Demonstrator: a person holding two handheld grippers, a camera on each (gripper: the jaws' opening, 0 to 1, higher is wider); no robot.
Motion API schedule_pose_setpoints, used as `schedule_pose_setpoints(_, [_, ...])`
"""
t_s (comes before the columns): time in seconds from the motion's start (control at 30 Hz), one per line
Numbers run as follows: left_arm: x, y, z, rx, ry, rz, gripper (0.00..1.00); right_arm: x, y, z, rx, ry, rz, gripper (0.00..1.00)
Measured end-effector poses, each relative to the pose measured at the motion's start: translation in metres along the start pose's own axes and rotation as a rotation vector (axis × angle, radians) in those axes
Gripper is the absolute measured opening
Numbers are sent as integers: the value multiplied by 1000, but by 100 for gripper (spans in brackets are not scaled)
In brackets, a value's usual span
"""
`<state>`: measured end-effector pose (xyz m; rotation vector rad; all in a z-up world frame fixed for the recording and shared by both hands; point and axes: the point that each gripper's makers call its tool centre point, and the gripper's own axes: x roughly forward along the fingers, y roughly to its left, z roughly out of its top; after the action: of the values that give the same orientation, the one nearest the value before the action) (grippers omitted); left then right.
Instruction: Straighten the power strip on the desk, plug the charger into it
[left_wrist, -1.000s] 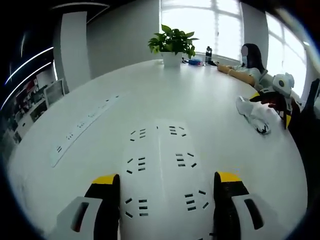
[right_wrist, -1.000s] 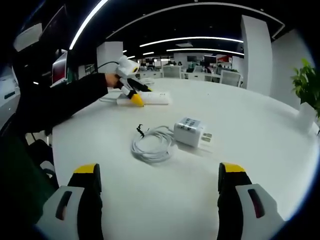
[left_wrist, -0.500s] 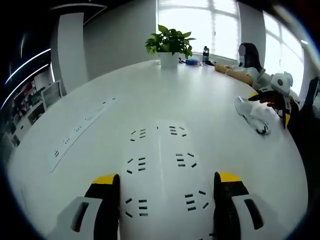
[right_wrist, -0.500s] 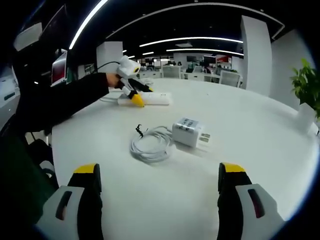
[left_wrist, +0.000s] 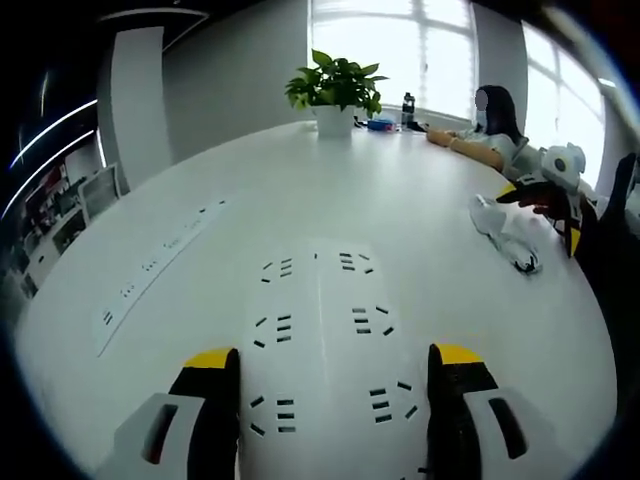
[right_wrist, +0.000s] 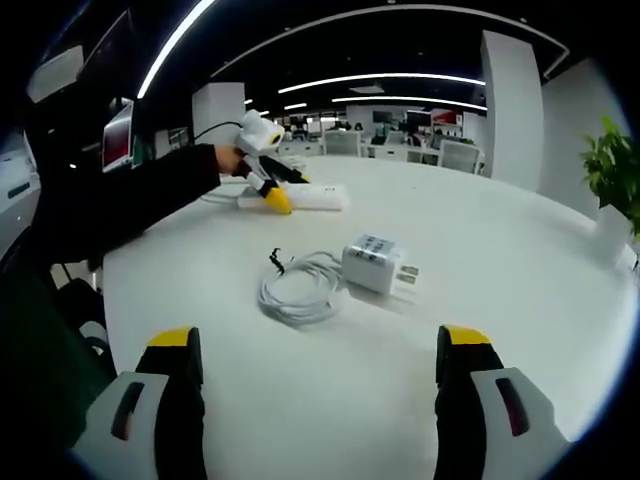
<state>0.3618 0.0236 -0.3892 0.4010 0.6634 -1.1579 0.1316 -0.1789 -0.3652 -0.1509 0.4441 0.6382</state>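
In the left gripper view, the near end of the white power strip (left_wrist: 322, 350) is cut off at the frame's bottom. It lies between the left tongs (left_wrist: 335, 385), whose jaws flank and seem to press its sides.

In the right gripper view, the right tongs (right_wrist: 318, 375) stand wide and empty. Ahead on the white surface (right_wrist: 520, 270) lie the charger (right_wrist: 377, 266) and its coiled cable (right_wrist: 295, 288).

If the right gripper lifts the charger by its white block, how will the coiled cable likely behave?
The cable looks thin and loosely coiled beside the charger, so it will probably unwind and dangle floppily. Its free end could drag across the desk. The boxy block itself seems rigid and unlikely to roll.
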Motion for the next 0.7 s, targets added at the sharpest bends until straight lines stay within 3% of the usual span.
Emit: schedule_pose_setpoints(0.7, [10, -2, 10, 32, -5, -35, 78, 5, -1, -2, 2, 7, 11, 97])
